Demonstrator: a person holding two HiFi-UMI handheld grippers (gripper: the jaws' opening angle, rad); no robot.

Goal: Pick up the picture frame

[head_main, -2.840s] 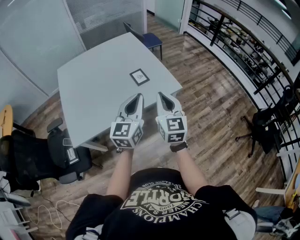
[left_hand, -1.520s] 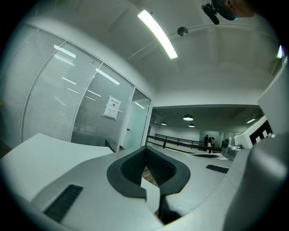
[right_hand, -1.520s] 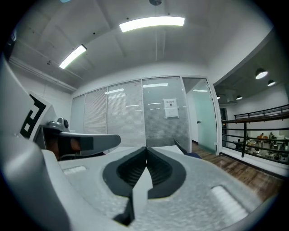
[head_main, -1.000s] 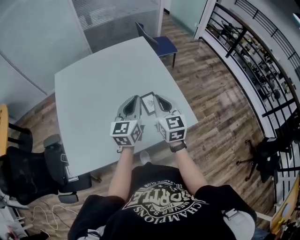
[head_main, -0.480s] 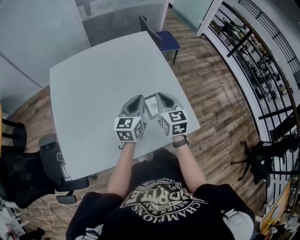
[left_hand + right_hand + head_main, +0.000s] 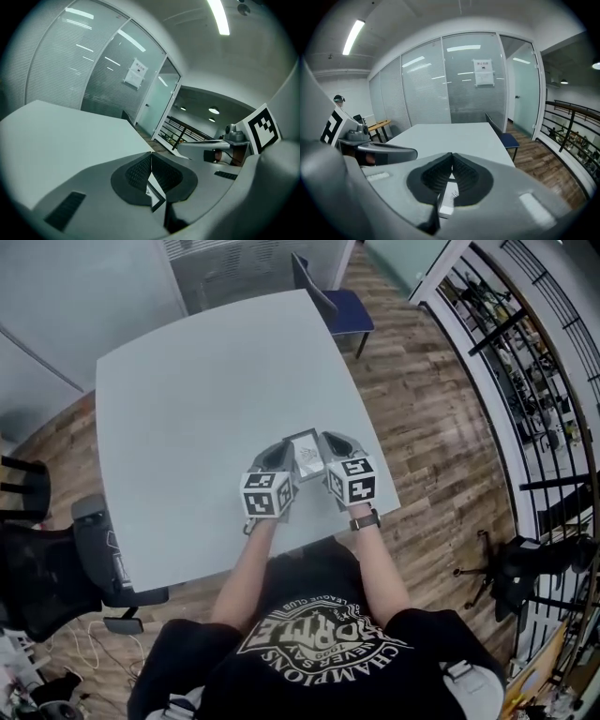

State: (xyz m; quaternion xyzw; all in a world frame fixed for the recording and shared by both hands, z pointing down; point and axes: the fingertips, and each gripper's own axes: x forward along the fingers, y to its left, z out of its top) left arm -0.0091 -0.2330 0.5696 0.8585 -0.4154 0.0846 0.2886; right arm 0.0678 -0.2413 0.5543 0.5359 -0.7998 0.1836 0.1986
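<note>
- Frame (image 6: 306,454) lies flat near your edge of the worktop (image 6: 187,381), long axis pointing away from you, between your tongs.
- Left tongs (image 6: 151,157) and right tongs (image 6: 451,158) are closed tip to tip.
- Glass walls (image 6: 75,296) and wood floor (image 6: 422,381) surround you.

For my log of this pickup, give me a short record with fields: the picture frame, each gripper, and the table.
picture frame: flat on the table, near its front edge, between the two grippers
left gripper: jaws together, nothing held, at the frame's left side
right gripper: jaws together, nothing held, at the frame's right side
table: pale grey, on a wood floor
gripper contact with frame: cannot tell
</note>
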